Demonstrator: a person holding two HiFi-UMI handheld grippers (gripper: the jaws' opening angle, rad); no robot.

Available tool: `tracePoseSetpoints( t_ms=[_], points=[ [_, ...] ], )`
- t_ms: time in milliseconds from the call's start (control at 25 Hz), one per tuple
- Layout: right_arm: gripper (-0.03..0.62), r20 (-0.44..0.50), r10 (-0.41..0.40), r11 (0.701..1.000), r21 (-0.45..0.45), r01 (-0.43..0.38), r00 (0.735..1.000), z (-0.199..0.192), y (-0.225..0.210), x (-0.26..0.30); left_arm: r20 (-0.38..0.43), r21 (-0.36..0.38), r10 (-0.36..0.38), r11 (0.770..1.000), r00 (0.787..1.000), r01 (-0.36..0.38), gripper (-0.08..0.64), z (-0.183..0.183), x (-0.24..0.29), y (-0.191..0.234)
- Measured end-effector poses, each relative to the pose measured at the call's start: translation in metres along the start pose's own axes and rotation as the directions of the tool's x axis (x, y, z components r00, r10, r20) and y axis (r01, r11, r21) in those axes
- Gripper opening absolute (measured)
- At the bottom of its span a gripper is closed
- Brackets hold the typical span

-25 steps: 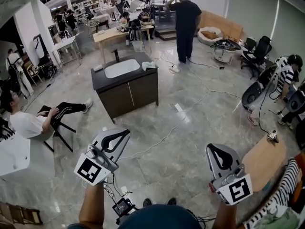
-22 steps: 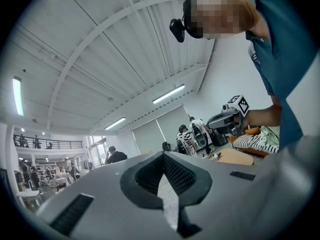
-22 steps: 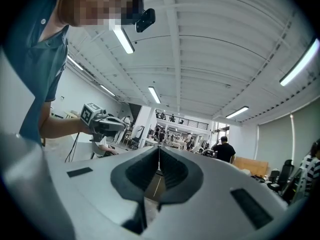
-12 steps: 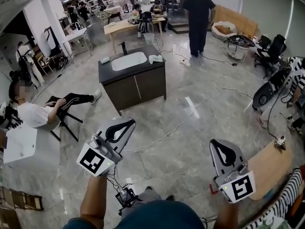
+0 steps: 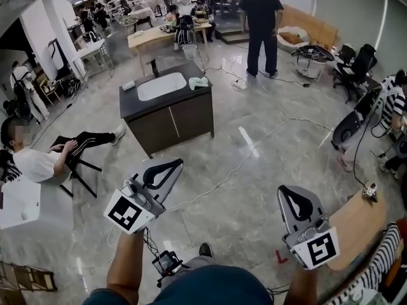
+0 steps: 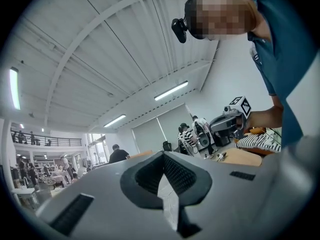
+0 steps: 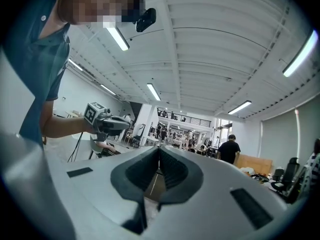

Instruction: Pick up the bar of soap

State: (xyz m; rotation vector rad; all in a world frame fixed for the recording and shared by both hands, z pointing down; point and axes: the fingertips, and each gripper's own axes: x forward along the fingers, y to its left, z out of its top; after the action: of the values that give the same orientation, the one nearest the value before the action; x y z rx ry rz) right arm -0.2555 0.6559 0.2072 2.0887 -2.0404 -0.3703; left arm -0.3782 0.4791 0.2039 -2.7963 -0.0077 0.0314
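Left gripper and right gripper: jaws closed together, nothing held, over the floor. Bar of soap: probably the small pale block on the sink cabinet, left of the basin, well apart from both. Step: approach; next, walk up and part one gripper's jaws.
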Motion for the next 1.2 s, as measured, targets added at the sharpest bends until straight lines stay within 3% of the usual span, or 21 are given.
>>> tracePoseSetpoints(
  t_ms=[560,800,1200],
  points=[
    [0.015,-0.040,-0.044,0.998,-0.037,0.042,0.998,-0.020,-0.040,0.113,0.040,-0.044,-0.050,0.998,0.998,0.052,0.002,-0.054,0.051,0.099],
    [0.015,-0.046,-0.028,1.000,-0.013,0.027,0.999,-0.038,-0.072,0.139,0.017,-0.043,-0.027,0.999,0.999,0.028,0.002,-0.069,0.081,0.121],
    [0.015,0.024,0.058,0.998,0.006,-0.058,0.998,-0.064,-0.162,0.162,-0.029,-0.014,0.057,0.998,0.998,-0.058,0.002,-0.063,0.161,0.135]
  ],
)
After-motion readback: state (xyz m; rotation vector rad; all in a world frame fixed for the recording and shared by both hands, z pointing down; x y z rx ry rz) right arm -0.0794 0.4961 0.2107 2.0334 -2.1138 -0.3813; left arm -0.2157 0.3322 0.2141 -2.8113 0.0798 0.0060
